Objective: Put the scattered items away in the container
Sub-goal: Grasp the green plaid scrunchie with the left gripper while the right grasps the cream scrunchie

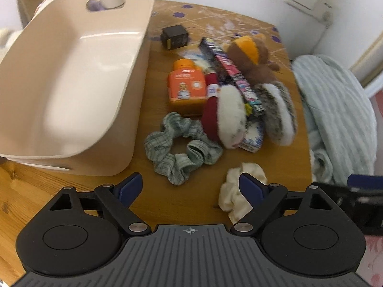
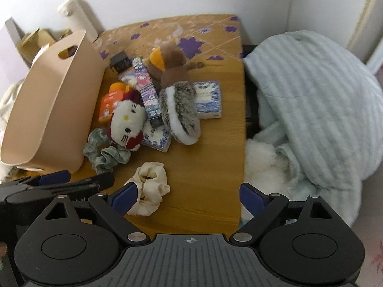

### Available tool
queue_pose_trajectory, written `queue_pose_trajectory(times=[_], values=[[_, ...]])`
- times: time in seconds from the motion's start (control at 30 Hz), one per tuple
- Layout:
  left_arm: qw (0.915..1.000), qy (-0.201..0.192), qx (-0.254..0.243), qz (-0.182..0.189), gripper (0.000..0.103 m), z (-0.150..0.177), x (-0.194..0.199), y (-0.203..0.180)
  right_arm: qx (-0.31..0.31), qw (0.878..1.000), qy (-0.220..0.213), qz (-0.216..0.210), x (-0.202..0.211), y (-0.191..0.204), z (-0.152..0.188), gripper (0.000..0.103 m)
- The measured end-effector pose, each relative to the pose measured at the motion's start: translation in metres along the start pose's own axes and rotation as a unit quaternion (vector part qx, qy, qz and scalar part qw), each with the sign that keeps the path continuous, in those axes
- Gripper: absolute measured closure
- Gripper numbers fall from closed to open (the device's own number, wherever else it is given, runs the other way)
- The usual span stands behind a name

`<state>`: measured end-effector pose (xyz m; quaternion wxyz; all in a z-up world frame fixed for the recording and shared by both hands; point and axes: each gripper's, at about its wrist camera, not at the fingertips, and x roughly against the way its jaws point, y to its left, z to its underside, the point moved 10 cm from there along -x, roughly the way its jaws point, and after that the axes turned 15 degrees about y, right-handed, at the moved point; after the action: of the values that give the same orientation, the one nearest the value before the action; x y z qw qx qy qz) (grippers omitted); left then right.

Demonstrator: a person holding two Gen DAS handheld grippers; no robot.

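Left wrist view: left gripper (image 1: 190, 187) fingers spread wide, holding nothing. Green scrunchie (image 1: 183, 147) just ahead between them, cream scrunchie (image 1: 239, 191) by the right finger, beige container (image 1: 71, 91) ahead-left on the counter (image 1: 275, 157).

Right wrist view: right gripper (image 2: 189, 197) wide too, empty; cream scrunchie (image 2: 150, 191) touching its left finger.
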<state>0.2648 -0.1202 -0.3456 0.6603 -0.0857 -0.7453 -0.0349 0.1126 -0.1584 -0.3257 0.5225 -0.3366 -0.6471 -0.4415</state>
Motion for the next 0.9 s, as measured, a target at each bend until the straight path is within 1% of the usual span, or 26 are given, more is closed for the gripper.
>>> queue_pose_trajectory(times=[0.1, 0.23, 0.3, 0.47, 0.63, 0.7, 0.83, 0.9], values=[[0.9996, 0.004, 0.026, -0.005, 0.013, -0.005, -0.01, 0.006, 0.015, 1.0, 0.015, -0.001, -0.018, 0.002, -0.008, 0.012], [0.9967, 0.016, 0.079, 0.006, 0.013, -0.012, -0.02, 0.017, 0.029, 0.999, 0.036, -0.012, -0.041, 0.004, -0.016, 0.014], [0.9951, 0.022, 0.096, 0.005, 0.013, -0.014, -0.025, 0.021, 0.038, 0.998, 0.048, -0.015, -0.051, 0.007, -0.019, 0.016], [0.9928, 0.028, 0.116, -0.003, 0.013, -0.019, -0.034, 0.026, 0.058, 0.996, 0.068, -0.028, -0.068, 0.017, -0.023, 0.019], [0.9895, 0.037, 0.14, -0.002, 0.013, -0.024, -0.043, 0.031, 0.065, 0.994, 0.083, -0.036, -0.08, 0.025, -0.025, 0.021], [0.9888, 0.04, 0.144, 0.005, 0.013, -0.026, -0.048, 0.033, 0.064, 0.993, 0.088, -0.038, -0.084, 0.027, -0.025, 0.023], [0.989, 0.032, 0.144, 0.004, 0.013, -0.03, -0.049, 0.032, 0.069, 0.992, 0.09, -0.047, -0.086, 0.032, -0.024, 0.028], [0.9894, 0.03, 0.142, 0.002, 0.013, -0.031, -0.05, 0.031, 0.078, 0.992, 0.09, -0.04, -0.085, 0.034, -0.023, 0.035]])
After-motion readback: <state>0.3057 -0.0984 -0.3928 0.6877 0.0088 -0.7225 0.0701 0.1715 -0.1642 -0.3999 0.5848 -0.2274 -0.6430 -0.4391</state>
